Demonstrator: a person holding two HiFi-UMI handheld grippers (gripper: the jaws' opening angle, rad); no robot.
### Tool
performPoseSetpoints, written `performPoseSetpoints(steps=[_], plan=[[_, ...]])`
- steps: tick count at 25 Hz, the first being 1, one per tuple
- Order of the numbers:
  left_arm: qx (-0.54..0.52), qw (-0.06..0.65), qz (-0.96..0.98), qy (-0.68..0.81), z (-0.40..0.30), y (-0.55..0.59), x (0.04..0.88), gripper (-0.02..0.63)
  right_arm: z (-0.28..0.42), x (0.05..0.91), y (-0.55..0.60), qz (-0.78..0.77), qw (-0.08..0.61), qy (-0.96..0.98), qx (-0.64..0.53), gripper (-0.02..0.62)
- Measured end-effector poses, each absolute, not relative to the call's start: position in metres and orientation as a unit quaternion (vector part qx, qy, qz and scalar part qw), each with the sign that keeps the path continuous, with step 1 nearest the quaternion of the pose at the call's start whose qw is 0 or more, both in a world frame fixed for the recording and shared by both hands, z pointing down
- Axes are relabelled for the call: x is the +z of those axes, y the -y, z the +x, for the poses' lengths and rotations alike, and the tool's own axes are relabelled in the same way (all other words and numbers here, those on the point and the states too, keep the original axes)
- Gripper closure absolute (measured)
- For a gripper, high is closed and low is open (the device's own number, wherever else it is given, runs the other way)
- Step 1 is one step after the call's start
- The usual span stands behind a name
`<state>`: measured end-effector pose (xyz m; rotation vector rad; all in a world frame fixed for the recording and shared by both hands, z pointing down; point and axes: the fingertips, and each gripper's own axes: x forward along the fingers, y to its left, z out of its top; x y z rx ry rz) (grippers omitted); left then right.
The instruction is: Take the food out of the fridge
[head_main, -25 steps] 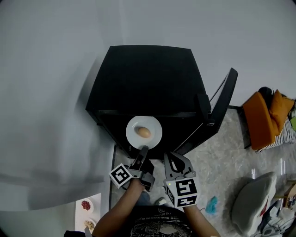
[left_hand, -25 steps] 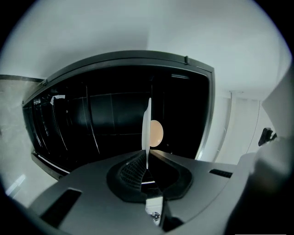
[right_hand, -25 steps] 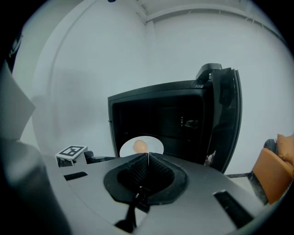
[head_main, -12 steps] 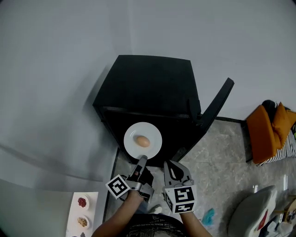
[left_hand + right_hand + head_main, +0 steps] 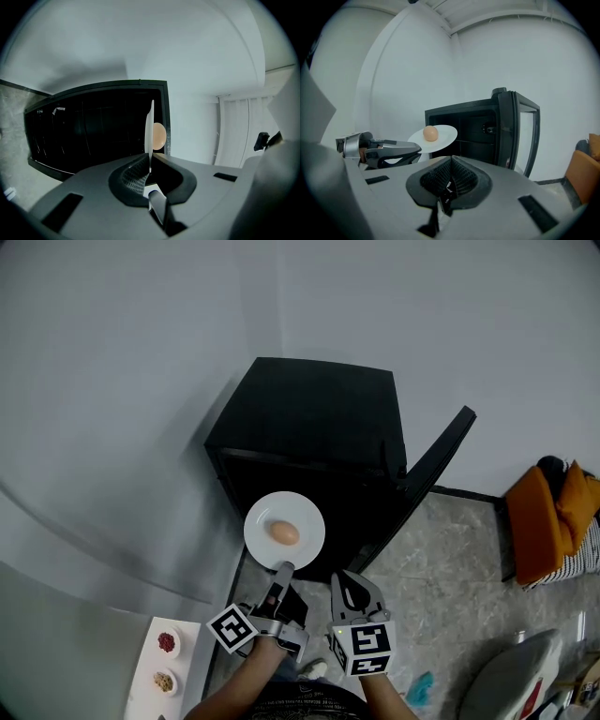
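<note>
Our left gripper [image 5: 283,569] pinched the near rim of the round white plate [image 5: 306,546], a brown oval egg [image 5: 283,532] at its centre; our right gripper [image 5: 451,180] had its jaws pressed together, empty.

Head view: high, steep down, far above fridge [image 5: 309,418]. L gripper view: level, close, plate [image 5: 149,133] edge-on betw. jaws. R gripper view: faces fridge front, near. All share plate, fridge.

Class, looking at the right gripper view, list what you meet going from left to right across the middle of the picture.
left claw → white plate bearing the egg → black fridge → its open door → orange object at the edge.
</note>
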<state>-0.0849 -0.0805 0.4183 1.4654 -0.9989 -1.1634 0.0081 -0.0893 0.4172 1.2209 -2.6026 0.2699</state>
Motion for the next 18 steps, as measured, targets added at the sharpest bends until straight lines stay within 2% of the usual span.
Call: performPoseSetpoints(steps=[18], plan=[[-0.482, 0.488, 0.605, 0.404, -0.074, 0.069, 0.415, 0.584, 0.013, 0.415, 0.080, 0.419, 0.121, 0.896, 0.085, 0.574]])
